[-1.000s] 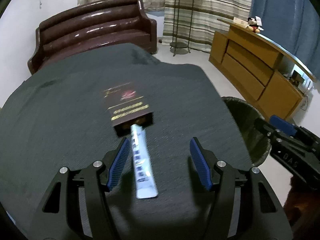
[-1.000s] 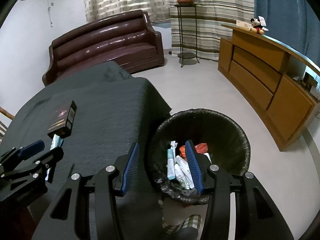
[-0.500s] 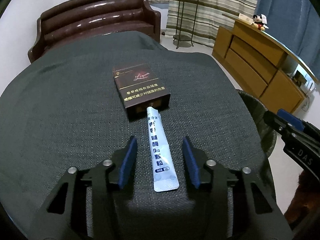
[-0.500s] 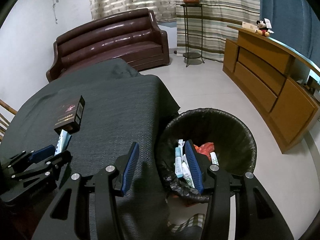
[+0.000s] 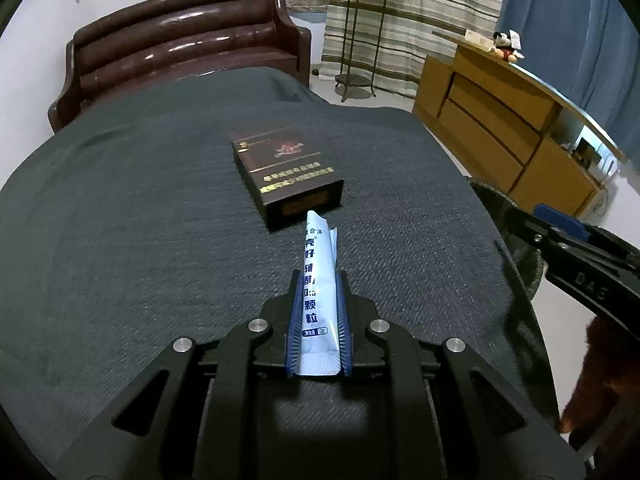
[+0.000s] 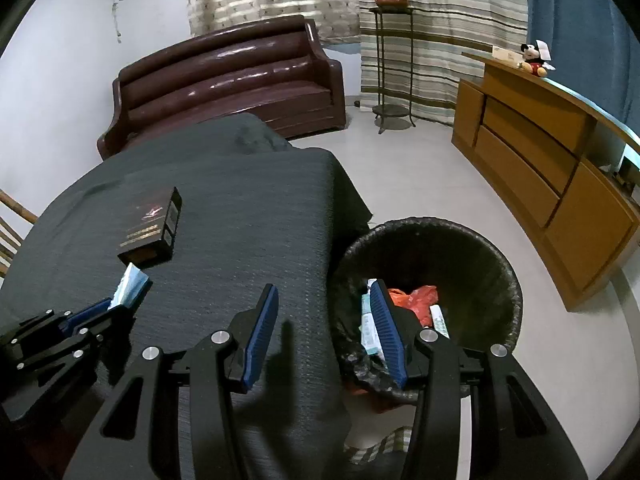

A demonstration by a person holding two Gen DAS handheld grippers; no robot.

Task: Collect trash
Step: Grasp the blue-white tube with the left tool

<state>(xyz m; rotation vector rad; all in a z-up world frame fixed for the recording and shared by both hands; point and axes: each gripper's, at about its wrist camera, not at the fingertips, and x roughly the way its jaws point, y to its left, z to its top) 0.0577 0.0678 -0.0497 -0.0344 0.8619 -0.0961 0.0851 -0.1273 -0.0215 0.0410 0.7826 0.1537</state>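
Observation:
My left gripper is shut on a light blue sachet with dark blue print; its far end points at a dark brown cigarette box lying on the grey table cloth. In the right wrist view the sachet shows in the left gripper, just in front of the box. My right gripper is open and empty, over the table's right edge, beside a black bin on the floor that holds sachets and a red wrapper.
A brown leather sofa stands behind the table. A wooden sideboard runs along the right wall with a plush toy on it. A metal plant stand stands by the striped curtain. My right gripper shows at right in the left wrist view.
My left gripper has shut on the sachet, which lay flat between its open fingers before. My right gripper has moved little and stays open by the bin.

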